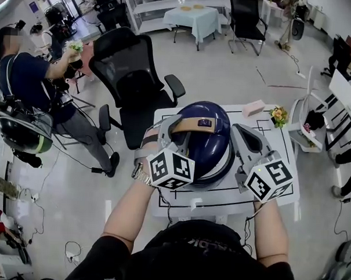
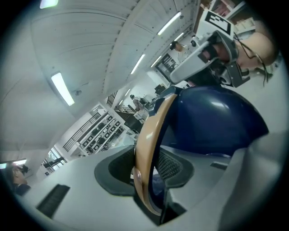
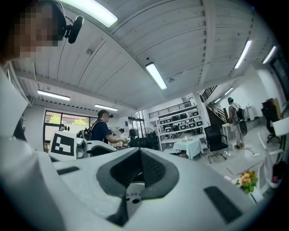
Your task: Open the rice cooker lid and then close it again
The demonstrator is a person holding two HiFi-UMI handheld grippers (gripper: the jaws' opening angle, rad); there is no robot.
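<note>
Centre of the head view, on the white table point(image 1: 278, 190): dark blue rice cooker point(image 1: 209, 149), tan handle point(image 1: 200, 125) running left to right across its top. Clamped on the handle's left end: left gripper point(image 1: 176, 131), clearly the nearer tool. Just right of the cooker and holding nothing: right gripper point(image 1: 243, 135), jaws pressed together.

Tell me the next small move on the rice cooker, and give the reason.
Probably bring the right gripper onto the lid to find its release, while the left gripper steadies the rice cooker. The left jaws are clamped on the tan handle, the right jaws are together and empty beside the cooker, and the lid looks shut in the head view.
</note>
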